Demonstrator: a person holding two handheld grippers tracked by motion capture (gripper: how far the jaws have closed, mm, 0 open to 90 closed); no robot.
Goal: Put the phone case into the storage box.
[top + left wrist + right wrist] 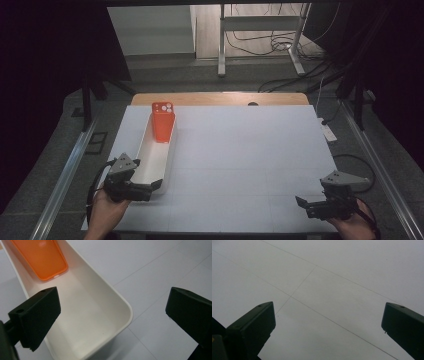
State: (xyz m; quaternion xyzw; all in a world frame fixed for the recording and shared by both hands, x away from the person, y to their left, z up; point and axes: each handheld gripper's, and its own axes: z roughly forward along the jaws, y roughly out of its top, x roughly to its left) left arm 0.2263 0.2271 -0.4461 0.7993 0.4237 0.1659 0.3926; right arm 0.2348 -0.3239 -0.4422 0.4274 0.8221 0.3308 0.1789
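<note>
White tabletop [240, 150], long white tray [150, 160] along its left side, orange phone case [163, 122] leaning in the far end. Left gripper [156, 185] at the tray's near end, jaws spread wide astride its corner, case well ahead. Right gripper [301, 202] low at near right, jaws wide, empty.

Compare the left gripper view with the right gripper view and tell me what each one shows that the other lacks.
The left gripper view alone has the long white tray, its near end lying between the open jaws of the left gripper, and the orange phone case at the tray's far end. The right gripper view alone has thin seam lines crossing ahead of the right gripper. Both share wide-open black jaws above the white table surface.
</note>
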